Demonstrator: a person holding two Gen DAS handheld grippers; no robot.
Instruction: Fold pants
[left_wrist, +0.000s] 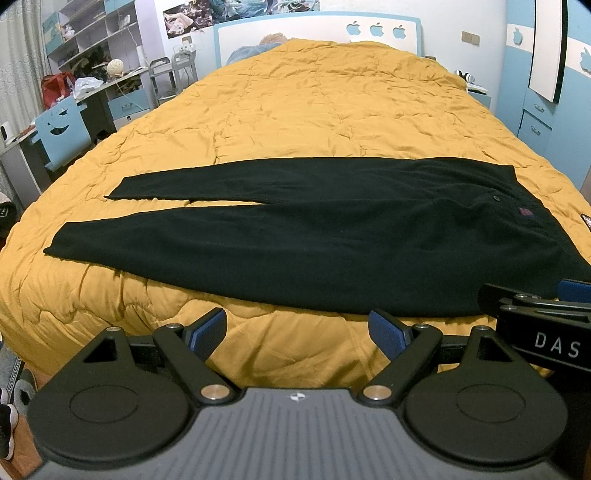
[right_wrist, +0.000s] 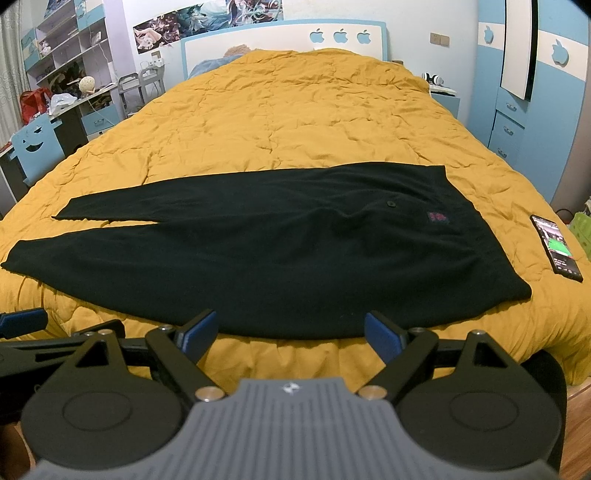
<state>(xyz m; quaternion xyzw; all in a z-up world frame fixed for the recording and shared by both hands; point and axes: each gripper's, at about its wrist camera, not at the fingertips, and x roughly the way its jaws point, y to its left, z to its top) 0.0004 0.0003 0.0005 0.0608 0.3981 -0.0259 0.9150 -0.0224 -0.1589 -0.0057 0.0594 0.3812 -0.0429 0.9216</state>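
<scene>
Black pants (left_wrist: 314, 236) lie flat across the yellow quilt (left_wrist: 314, 110), waist at the right, both legs stretched to the left with a narrow gap between them. They also show in the right wrist view (right_wrist: 280, 247), with a small red label (right_wrist: 437, 216) near the waist. My left gripper (left_wrist: 297, 332) is open and empty, just in front of the near edge of the pants. My right gripper (right_wrist: 290, 332) is open and empty, at the near edge below the seat. The right gripper shows at the right edge of the left wrist view (left_wrist: 535, 310).
A phone (right_wrist: 556, 251) with a lit screen lies on the quilt right of the waistband. A blue chair (left_wrist: 61, 133) and a cluttered desk stand left of the bed. A blue wardrobe (right_wrist: 524, 92) stands at the right. The headboard (left_wrist: 317, 33) is at the far end.
</scene>
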